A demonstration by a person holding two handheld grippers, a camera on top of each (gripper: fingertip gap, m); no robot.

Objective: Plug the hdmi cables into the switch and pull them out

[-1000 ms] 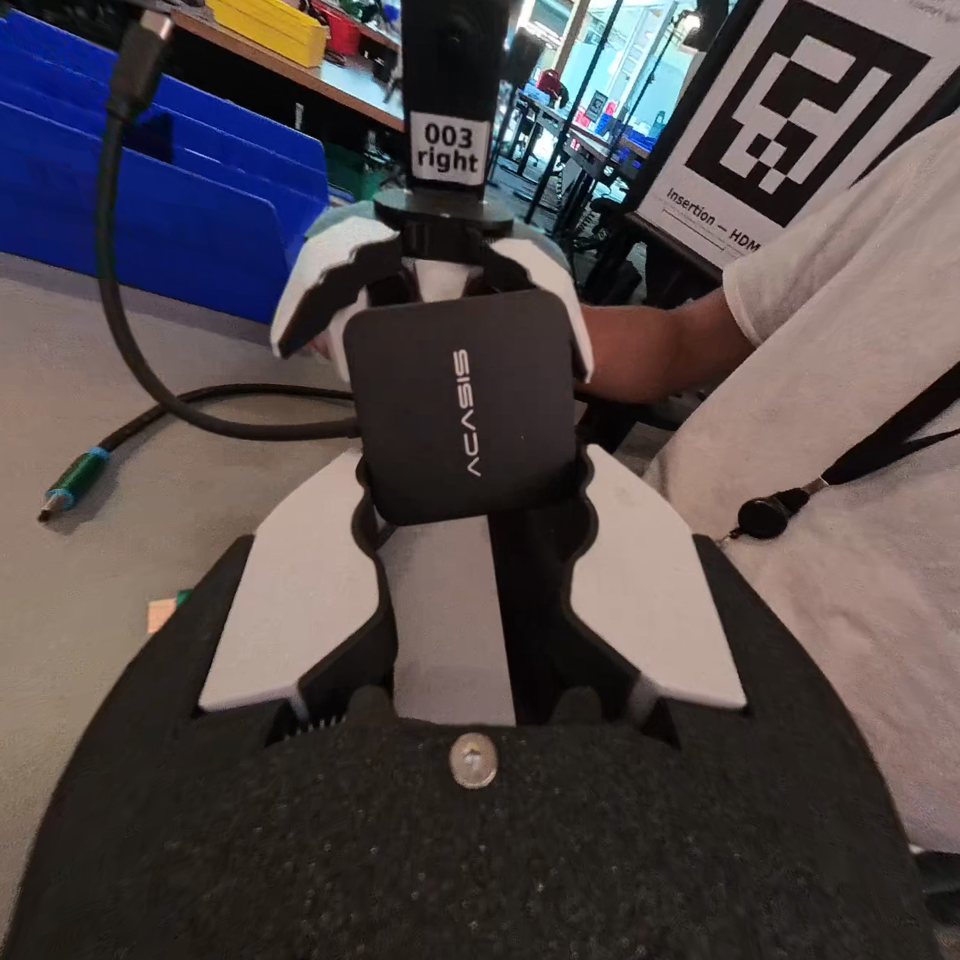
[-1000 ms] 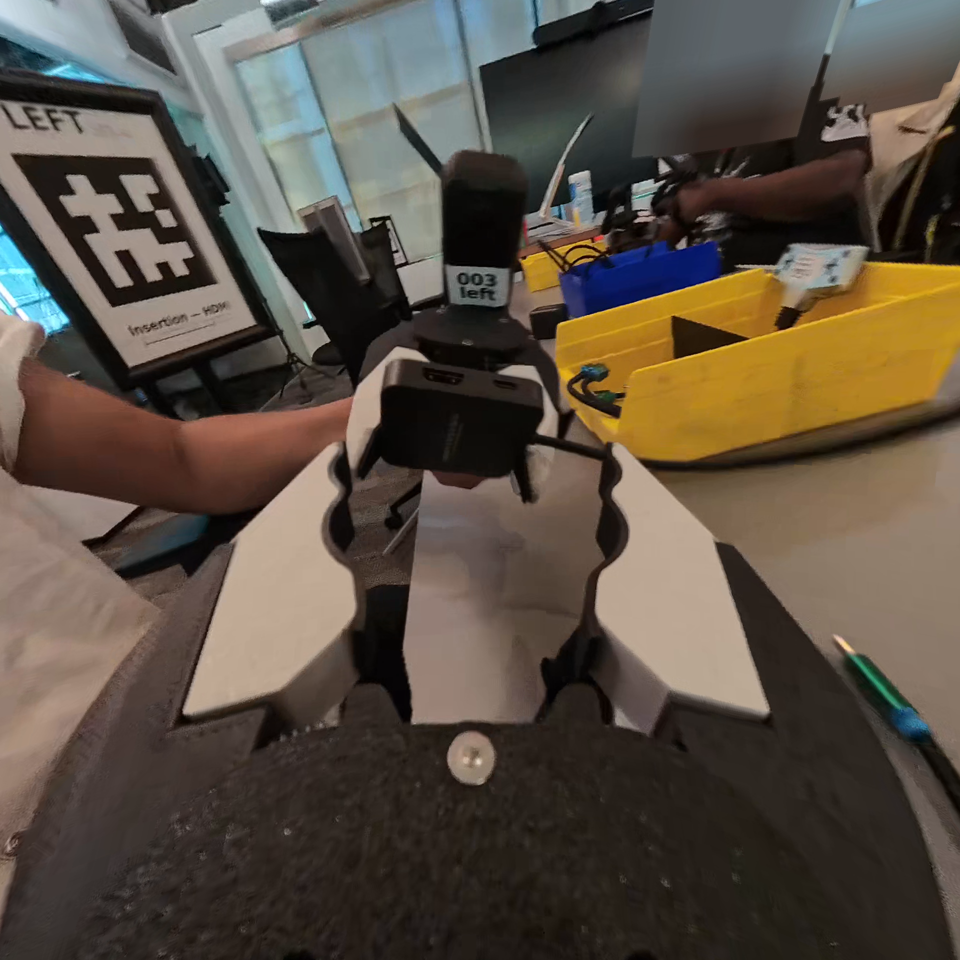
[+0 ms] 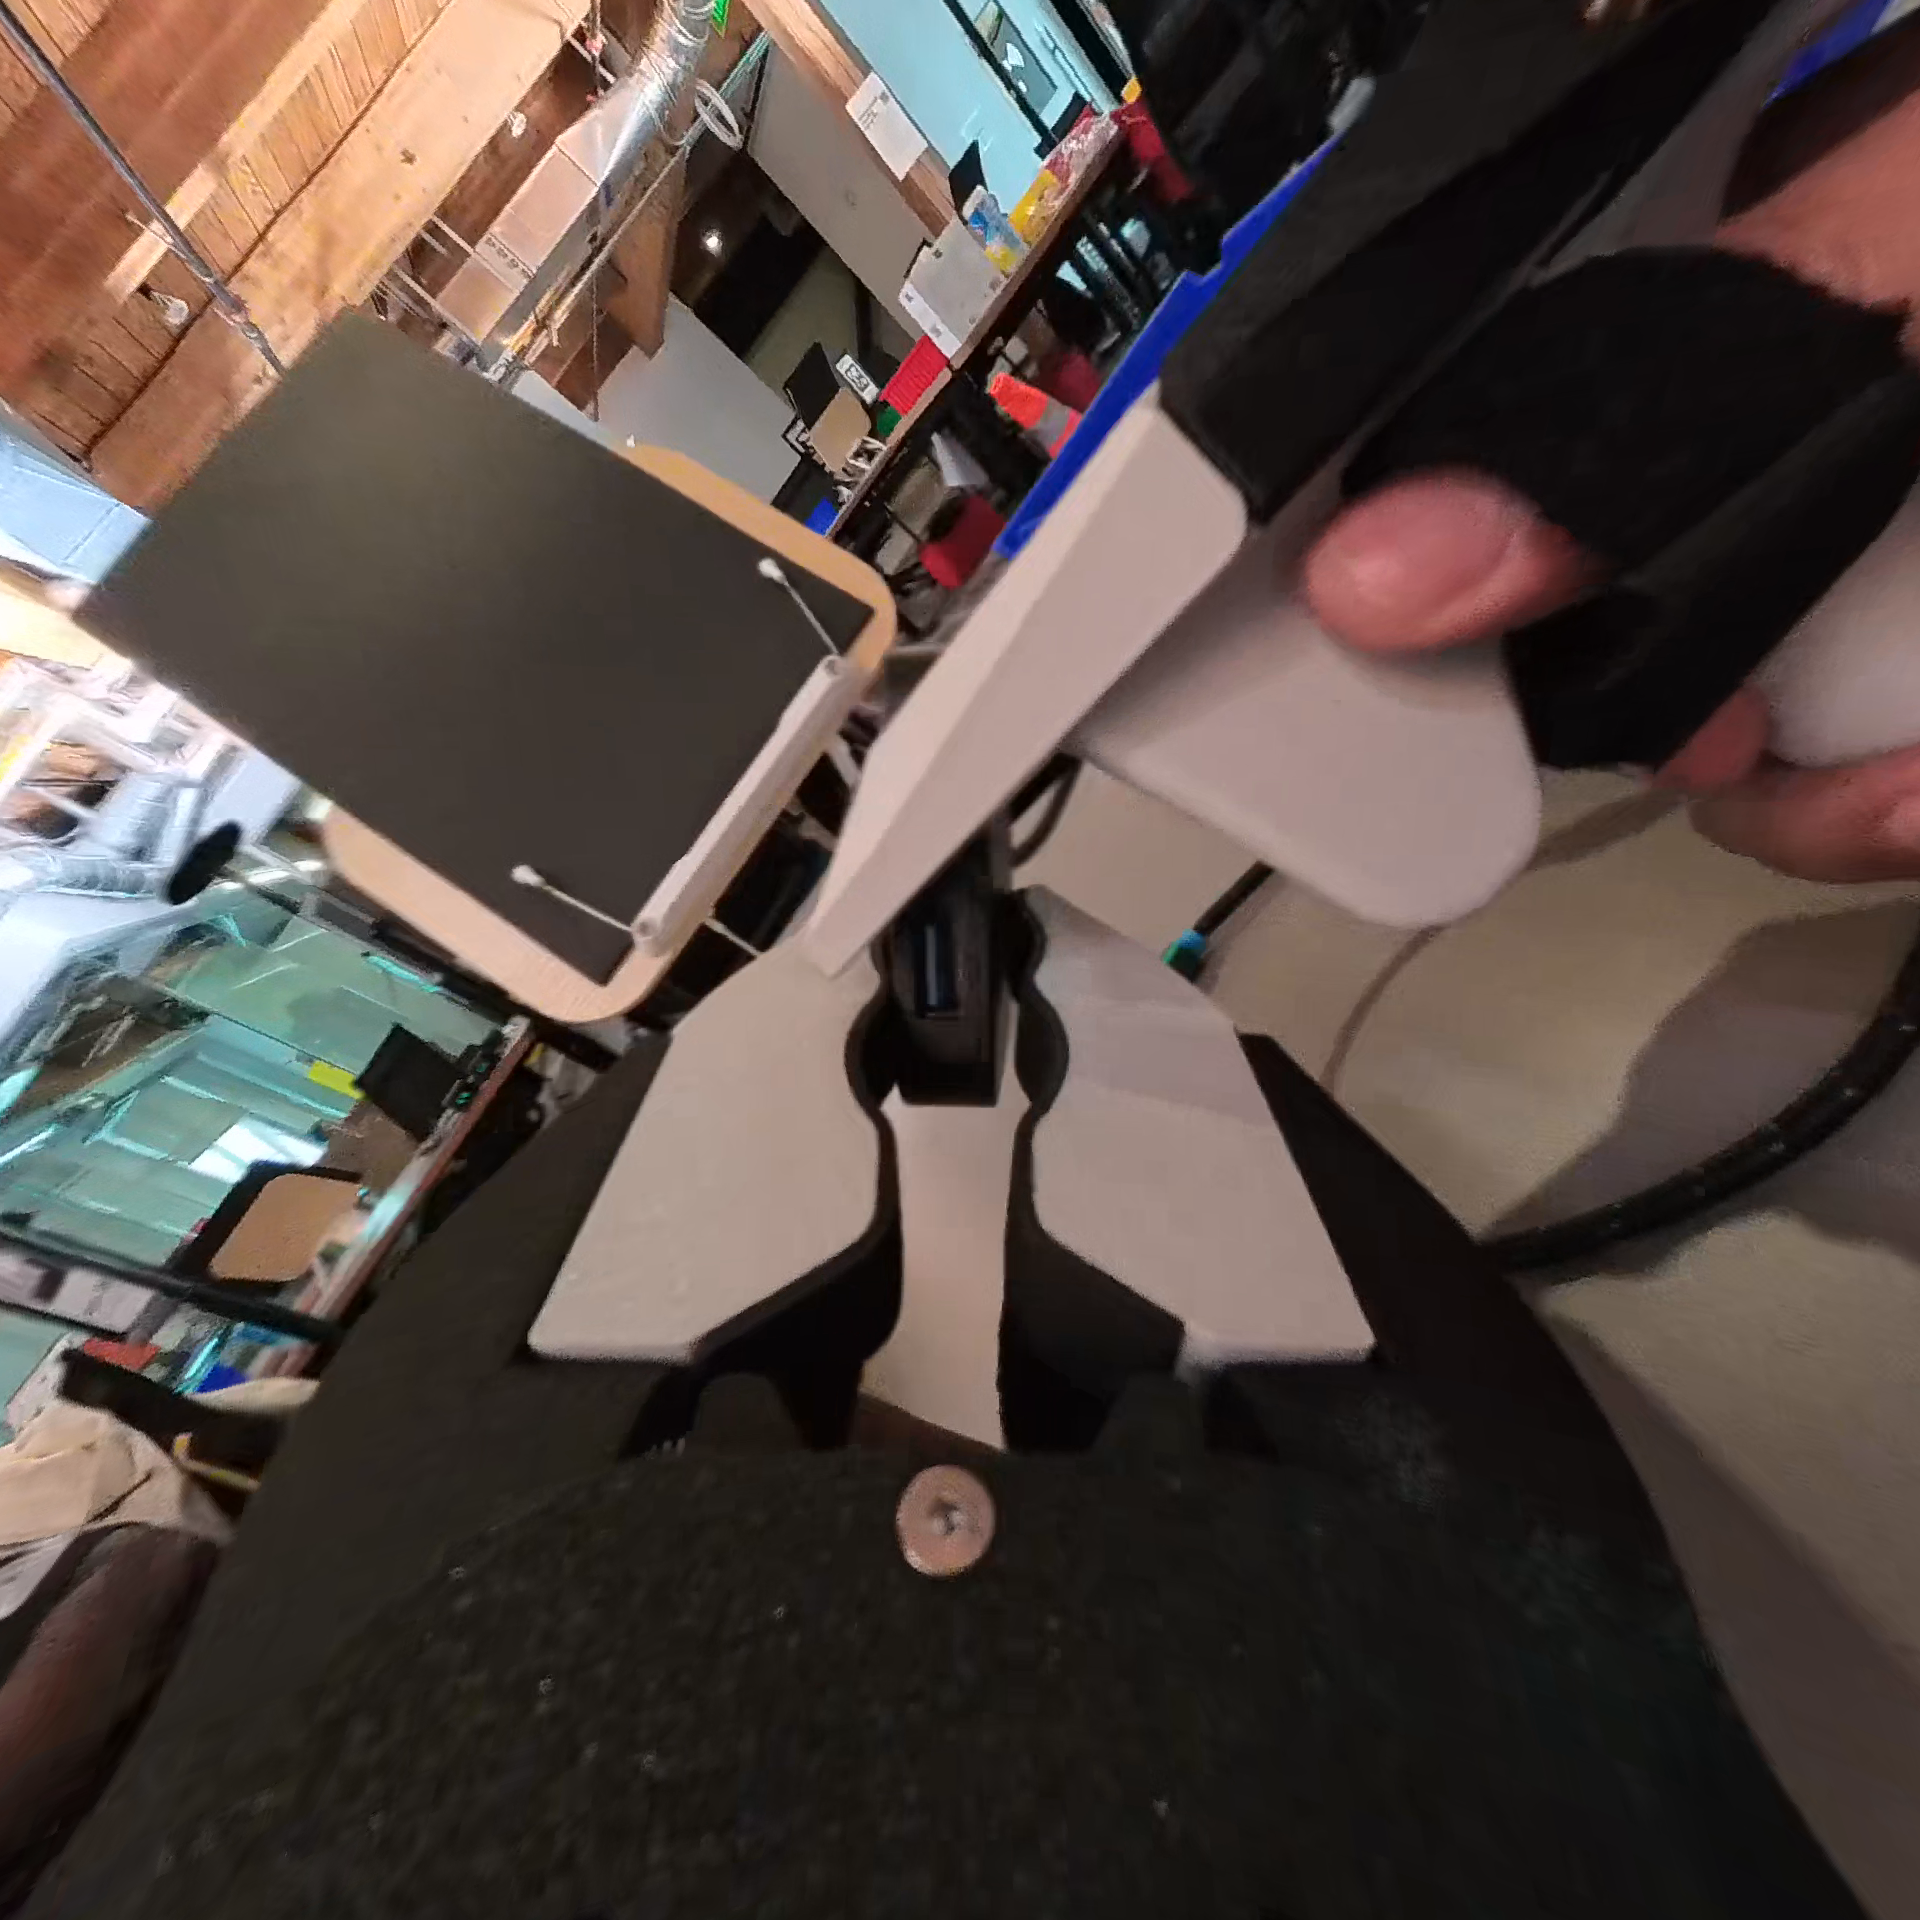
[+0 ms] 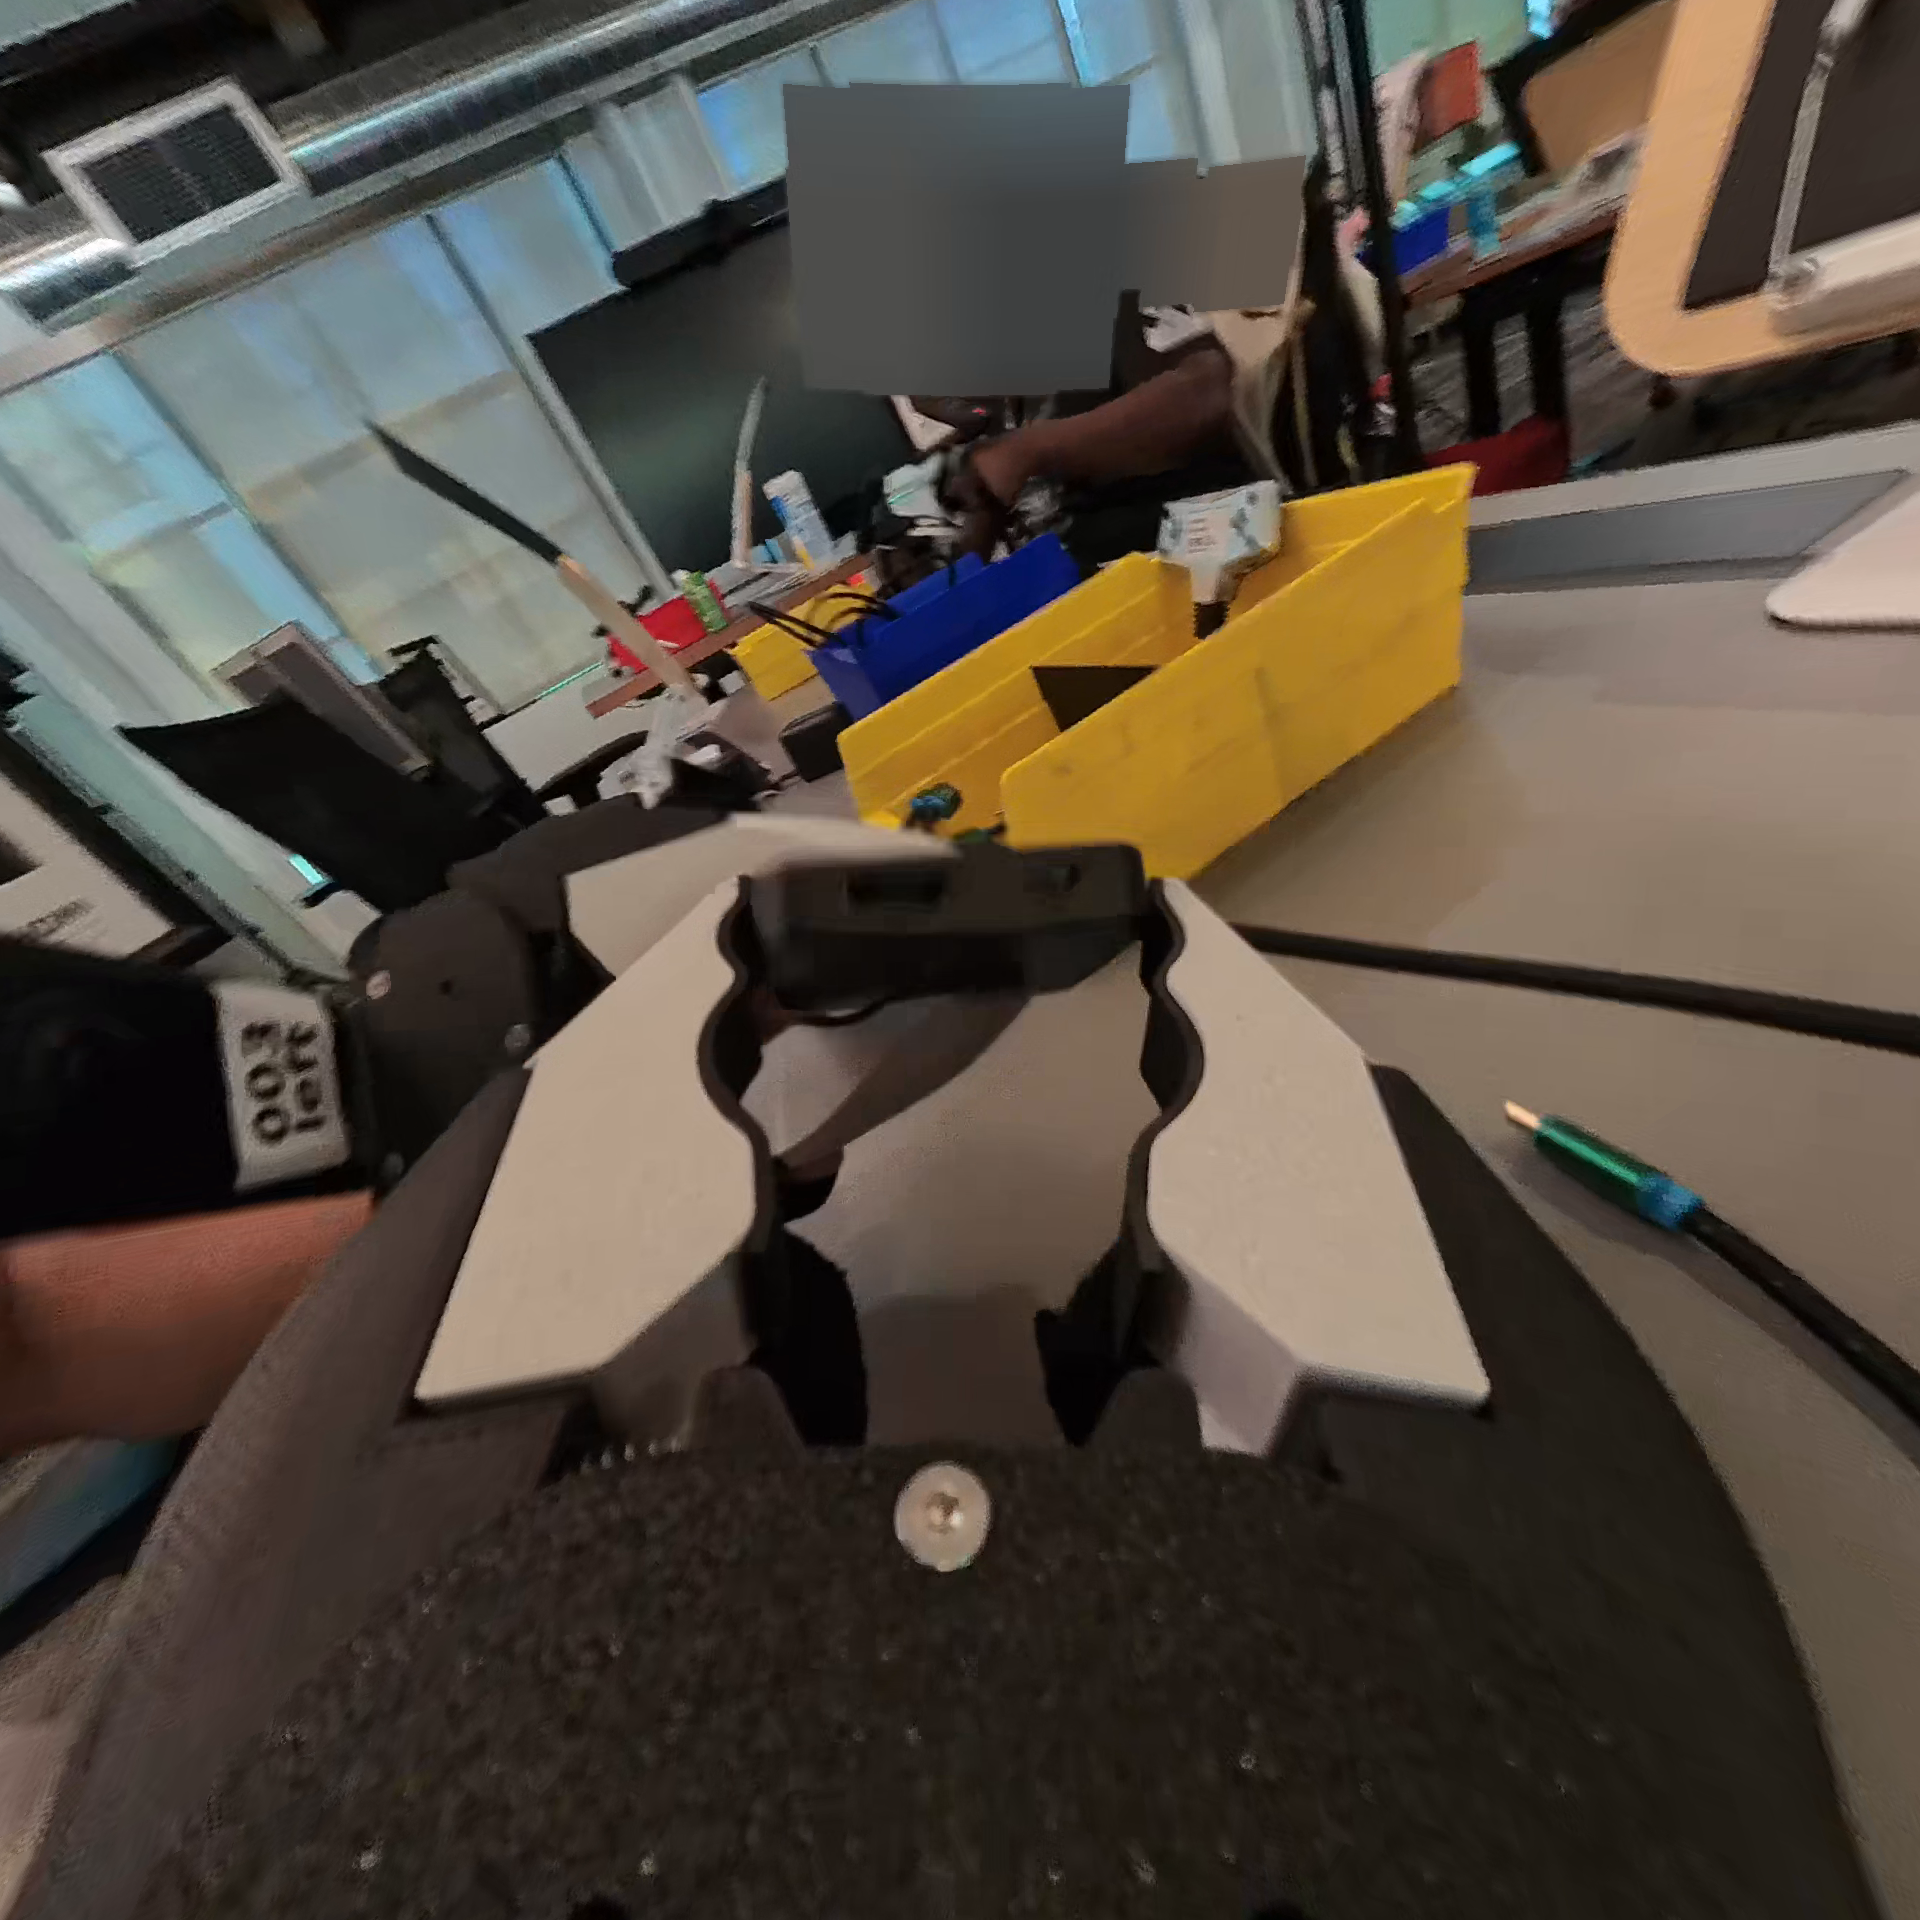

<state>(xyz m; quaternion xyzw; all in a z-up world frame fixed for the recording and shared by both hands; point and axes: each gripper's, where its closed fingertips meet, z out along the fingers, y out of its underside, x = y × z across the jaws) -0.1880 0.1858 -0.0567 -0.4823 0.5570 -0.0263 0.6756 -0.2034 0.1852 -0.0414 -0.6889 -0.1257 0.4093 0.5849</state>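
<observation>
- We are at the opening of the task: the switch [image 3: 943, 1023] is up off the table [image 4: 1558, 831], edge-on in the centre of the left wrist view, and no cable is in it.
- The left gripper [image 3: 945, 987] has its fingers clenched on the switch, pinching it across its thin sides.
- In the right wrist view the switch's port face looks at us, just above centre, and both sockets we can see there look empty.
- The right gripper [image 4: 943, 904] has its fingers spread wide, their tips on either side of the switch. We cannot tell if they touch it, and they carry nothing else.
- A green and blue plug [image 4: 1605, 1164] lies loose on the table at the right of that frame. Its black cable [image 4: 1818, 1340] runs off the lower right edge.
- Behind the switch, in the upper middle of the frame, sits a yellow bin [image 4: 1247, 717].
- As we read it, this is the presenting step, with the ports turned toward the free fingers.
- Next, we reckon, the right gripper backs off, drops to the plug and takes it by the green shell.
- Then it has to line the plug up square with a socket while the left holds firm against the push.
</observation>
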